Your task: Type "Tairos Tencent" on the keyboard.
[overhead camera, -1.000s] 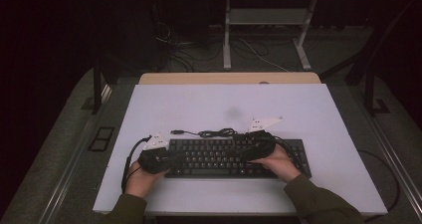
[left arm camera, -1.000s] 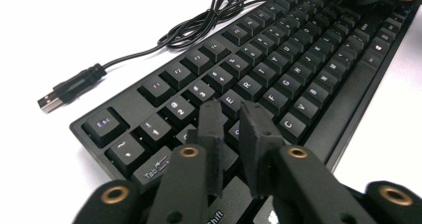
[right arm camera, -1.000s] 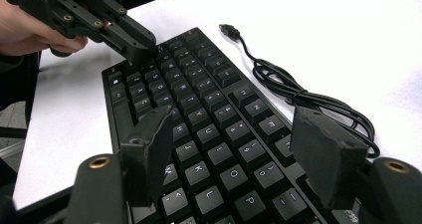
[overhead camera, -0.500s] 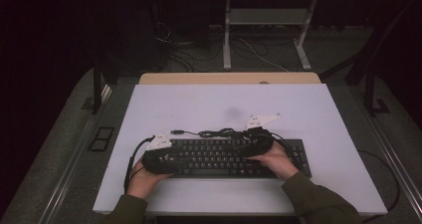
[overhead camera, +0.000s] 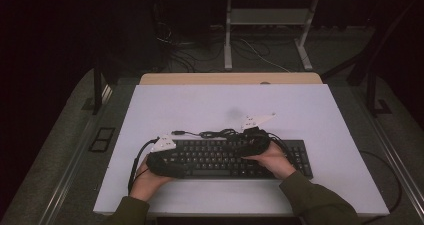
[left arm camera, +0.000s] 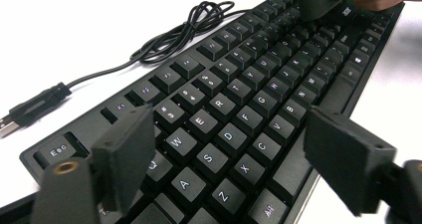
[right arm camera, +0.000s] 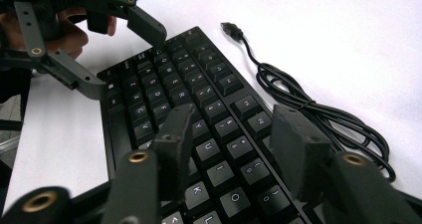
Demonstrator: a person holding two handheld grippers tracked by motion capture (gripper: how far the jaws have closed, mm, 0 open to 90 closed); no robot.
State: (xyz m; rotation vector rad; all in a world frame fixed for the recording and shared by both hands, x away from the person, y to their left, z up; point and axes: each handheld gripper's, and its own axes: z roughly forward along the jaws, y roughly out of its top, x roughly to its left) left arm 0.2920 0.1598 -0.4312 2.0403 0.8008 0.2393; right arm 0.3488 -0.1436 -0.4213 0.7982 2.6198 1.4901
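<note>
keyboard: the black keyboard (overhead camera: 220, 157) lies flat on the white table (overhead camera: 300, 110), near my edge, long side running left to right.

left gripper: my left gripper (left arm camera: 224, 159) hangs over the keyboard's left end, around the Q/A/Z columns. The jaws have just been opening and now stand wide apart, one over the number row side, the other past the front edge. Nothing pinched, pads look clear of the keys.

right gripper: my right gripper (right arm camera: 229, 149) sits above the middle-right keys, near U/K/O. Jaws have just been closing but are apart, keys showing in the gap, not clamped on anything.

cable: the keyboard's cable (overhead camera: 210, 133) is bunched up just behind the back edge, plug lying loose on the table.
</note>
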